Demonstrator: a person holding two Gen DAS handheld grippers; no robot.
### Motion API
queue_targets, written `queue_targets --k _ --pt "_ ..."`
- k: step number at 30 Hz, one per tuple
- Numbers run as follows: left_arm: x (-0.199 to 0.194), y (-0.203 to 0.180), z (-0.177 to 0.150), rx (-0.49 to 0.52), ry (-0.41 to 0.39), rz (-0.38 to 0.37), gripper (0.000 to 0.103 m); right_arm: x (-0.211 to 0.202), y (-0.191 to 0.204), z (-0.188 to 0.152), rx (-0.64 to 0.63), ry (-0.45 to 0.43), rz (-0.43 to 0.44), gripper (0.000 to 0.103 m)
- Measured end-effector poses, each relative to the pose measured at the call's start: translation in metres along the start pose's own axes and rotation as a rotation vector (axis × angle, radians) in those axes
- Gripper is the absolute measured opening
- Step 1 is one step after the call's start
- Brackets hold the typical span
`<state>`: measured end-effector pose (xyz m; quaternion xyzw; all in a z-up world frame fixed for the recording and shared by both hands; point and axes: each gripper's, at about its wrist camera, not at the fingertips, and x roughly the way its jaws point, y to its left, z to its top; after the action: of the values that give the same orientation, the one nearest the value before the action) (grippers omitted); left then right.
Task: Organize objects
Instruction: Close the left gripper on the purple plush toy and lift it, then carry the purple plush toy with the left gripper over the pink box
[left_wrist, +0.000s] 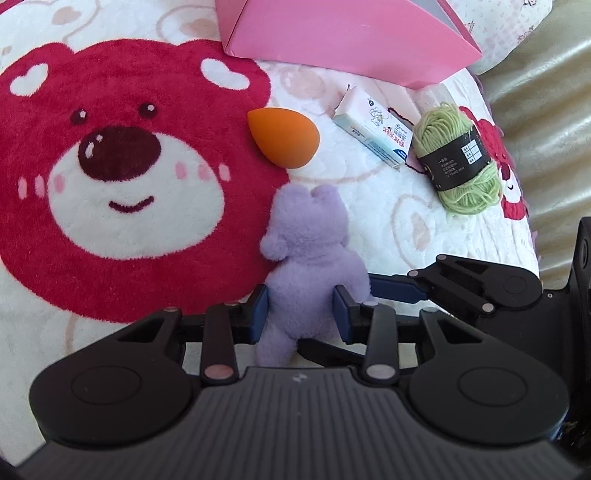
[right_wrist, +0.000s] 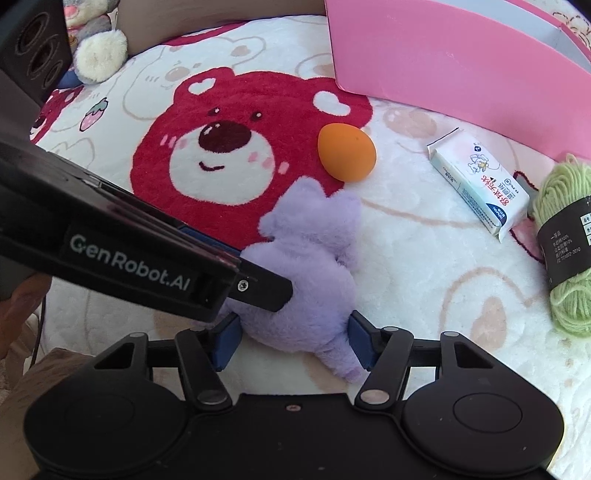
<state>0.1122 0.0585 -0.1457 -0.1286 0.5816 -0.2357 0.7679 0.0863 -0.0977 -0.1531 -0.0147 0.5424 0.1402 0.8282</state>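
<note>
1. Lilac fluffy plush bear (left_wrist: 306, 251) lies on the white fleece blanket (left_wrist: 388, 221), at the edge of its big red bear print (left_wrist: 122, 177).
2. We see the left gripper (left_wrist: 302, 314) clamped on the plush's lower body, blue pads (left_wrist: 260, 306) pressing both sides.
3. Right gripper (right_wrist: 293, 341) (wider-set) squeezes the same plush.
4. Orange teardrop sponge (left_wrist: 282, 138), tissue pack (left_wrist: 373, 127), green yarn skein (left_wrist: 458, 155) and pink box (left_wrist: 332, 33) lie beyond.

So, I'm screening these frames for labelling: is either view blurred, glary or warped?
Left wrist view: sharp on the purple plush toy; strong fisheye bending at the edges; bright sheen on the beige surface at the right edge. Right wrist view: also sharp, even daylight, pink box slightly washed out, edges curved.
</note>
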Motion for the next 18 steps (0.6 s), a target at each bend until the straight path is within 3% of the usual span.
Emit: queue_targets --k 5,13,18 --pt "0.003 0.008 -0.002 -0.083 0.004 -0.033 0.039 0.001 0.002 -0.001 -0.009 0.004 -0.015 0.065" --pt "-0.008 0.001 -0.005 -0.088 -0.050 -0.095 0.037 -0.013 0.003 -0.003 -0.010 -0.045 -0.026 0.062" --pt "-0.020 -0.008 -0.003 -0.044 -0.088 -0.096 0.037 -0.024 0.000 -0.003 -0.011 -0.089 -0.027 0.062"
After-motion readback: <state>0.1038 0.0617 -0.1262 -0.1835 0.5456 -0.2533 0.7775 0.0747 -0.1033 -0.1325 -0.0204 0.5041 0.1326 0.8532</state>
